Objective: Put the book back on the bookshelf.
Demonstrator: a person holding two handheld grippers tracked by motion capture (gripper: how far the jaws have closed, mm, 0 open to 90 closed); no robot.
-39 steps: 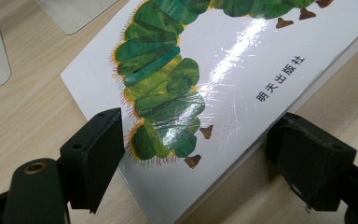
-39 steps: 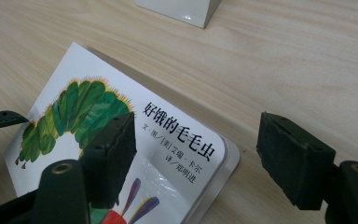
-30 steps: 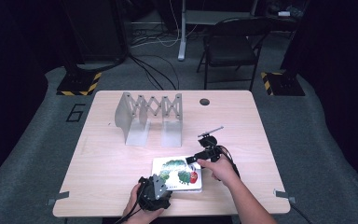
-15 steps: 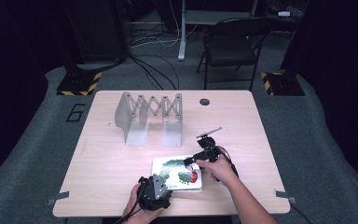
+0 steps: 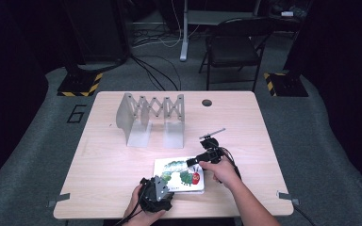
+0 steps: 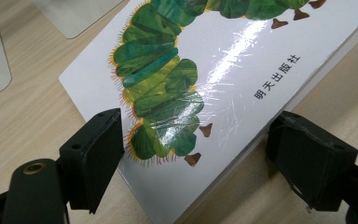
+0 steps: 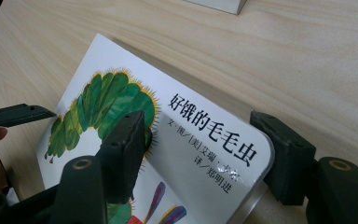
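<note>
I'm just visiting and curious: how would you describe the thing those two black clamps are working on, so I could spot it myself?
Start at the wooden table and look at its near edge, in front of the grey folding rack. There lies a flat white picture book, with a gripper at each end. Its cover shows a green caterpillar with a red head; nothing else on the table is colourful.

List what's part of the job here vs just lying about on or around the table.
In the job: picture book, left gripper at its near corner, right gripper closing over its far corner.

Lying about: expanding metal book rack, folding chair, floor cables, table itself.
</note>
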